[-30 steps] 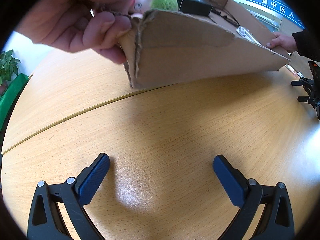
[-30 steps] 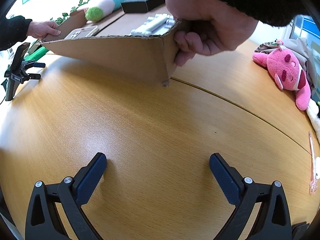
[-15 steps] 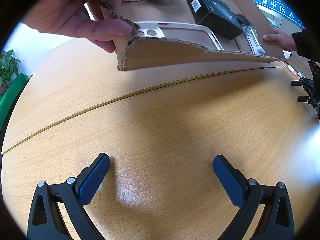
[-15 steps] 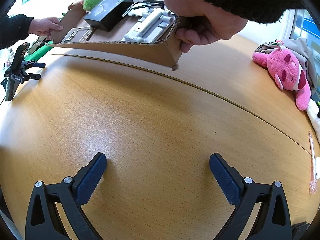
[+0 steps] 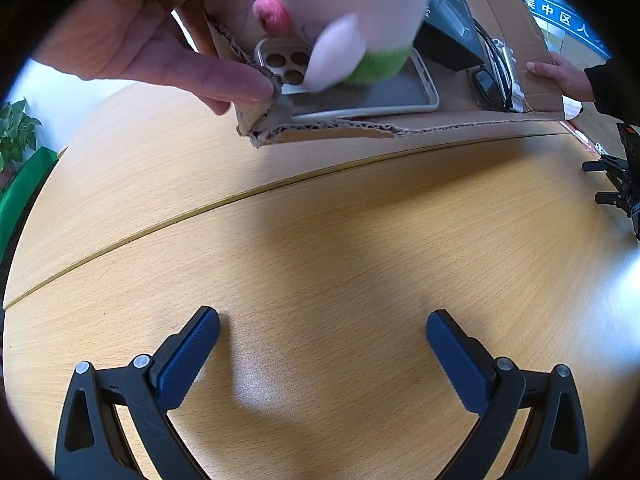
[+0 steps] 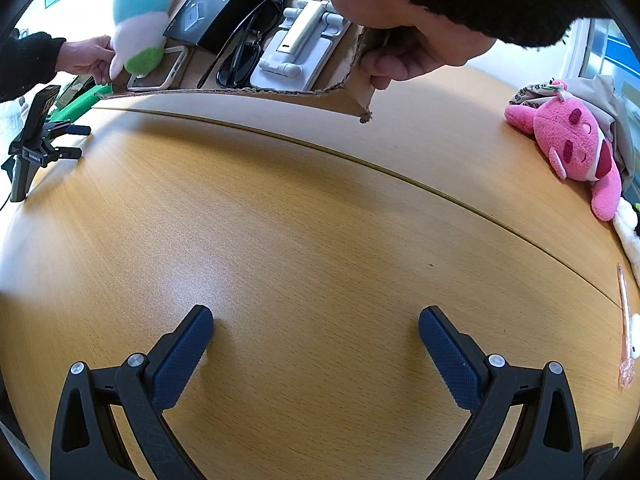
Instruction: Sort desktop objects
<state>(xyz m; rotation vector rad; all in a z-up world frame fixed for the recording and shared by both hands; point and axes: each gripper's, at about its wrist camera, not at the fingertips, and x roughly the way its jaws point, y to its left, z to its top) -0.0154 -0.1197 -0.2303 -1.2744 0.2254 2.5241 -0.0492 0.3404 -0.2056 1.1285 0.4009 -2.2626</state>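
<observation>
Two hands tilt a shallow cardboard tray (image 5: pixel 400 130) (image 6: pixel 352 100) toward me above the far part of the wooden table. In it lie a phone case (image 5: pixel 380 92) (image 6: pixel 160 74), a black box (image 5: pixel 448 28) (image 6: pixel 216 12), sunglasses (image 5: pixel 490 80) (image 6: pixel 244 56), a white folding stand (image 6: pixel 298 52) and a white, green and blue plush toy (image 5: pixel 352 20) (image 6: pixel 140 28) that slides over the case. My left gripper (image 5: pixel 322 344) and right gripper (image 6: pixel 316 340) both stand open over bare table, well short of the tray.
A pink plush toy (image 6: pixel 572 148) lies at the table's right edge, with a thin pink pen (image 6: pixel 626 320) nearer to me. A black clamp stand (image 6: pixel 32 144) (image 5: pixel 620 196) sits at the table's side. A green plant (image 5: pixel 14 132) shows beyond the table.
The tray has tipped further toward me, showing its inside. The plush toy has slid down onto the phone case. Both grippers have stayed still.
</observation>
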